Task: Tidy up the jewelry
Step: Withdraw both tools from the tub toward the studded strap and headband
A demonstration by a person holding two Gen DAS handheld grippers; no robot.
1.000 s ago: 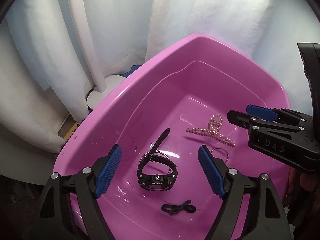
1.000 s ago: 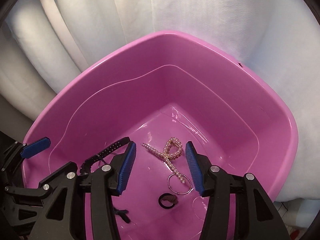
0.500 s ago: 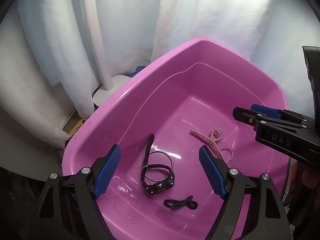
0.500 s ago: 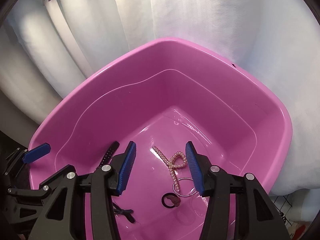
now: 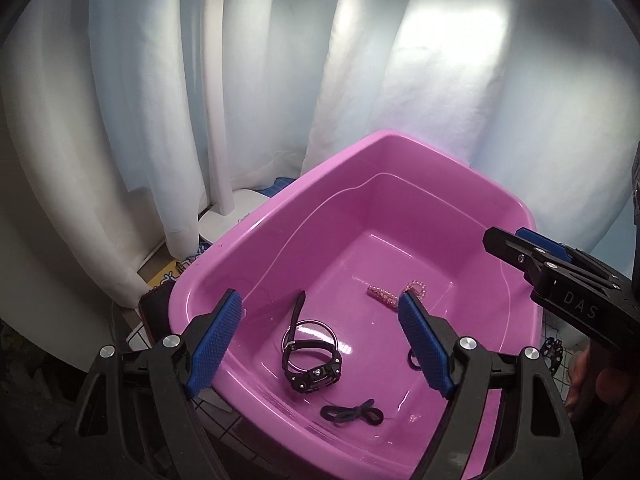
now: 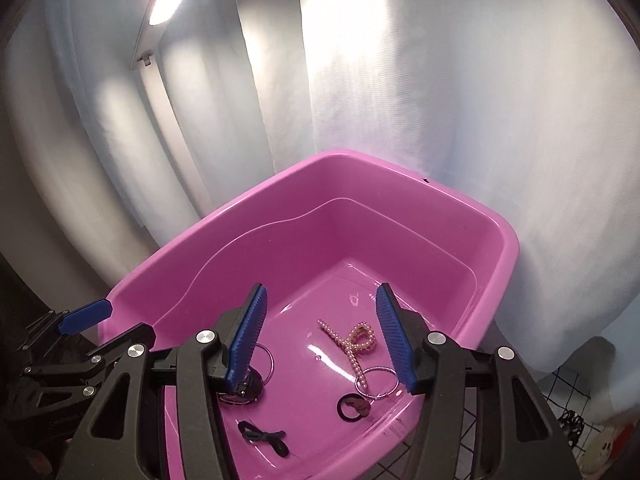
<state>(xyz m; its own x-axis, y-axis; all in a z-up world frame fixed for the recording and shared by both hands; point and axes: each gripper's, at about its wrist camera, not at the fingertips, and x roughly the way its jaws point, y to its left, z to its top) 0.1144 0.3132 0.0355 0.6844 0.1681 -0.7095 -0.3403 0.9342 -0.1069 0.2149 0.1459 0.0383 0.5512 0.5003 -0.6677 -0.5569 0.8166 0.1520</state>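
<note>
On the left, our left gripper (image 5: 320, 344) hangs above the near left part of the pink tub (image 5: 256, 240), its blue pads (image 5: 214, 344) wide apart with nothing pressed between them. Below and ahead of that gap lies the black watch (image 5: 312, 360) on the tub floor, its face towards us and its loose strap running away to the far side, so its long axis points near to far, roughly along our reach. A silver ring (image 5: 316, 326) lies against it, and a black hair tie (image 5: 352, 416) sits nearer still. Further right lies the pearl clip (image 6: 352, 342), its beaded bar slanting from far left to near right, with a second silver ring (image 6: 376, 384) and a small dark ring (image 6: 352, 408) just beside its near end. Our right gripper (image 6: 320, 340) hovers over that group; its jaws are opening and hold nothing, the clip showing between them but well below on the floor. We judge the left hand nearer the watch and the right hand nearer the clip. Against a second ago, both cameras see more curtain (image 6: 400, 100) and the whole tub sits lower in view, so both hands have lifted and drawn back towards us; the right jaws stand wider than then, while every piece of jewelry lies where it lay.
</note>
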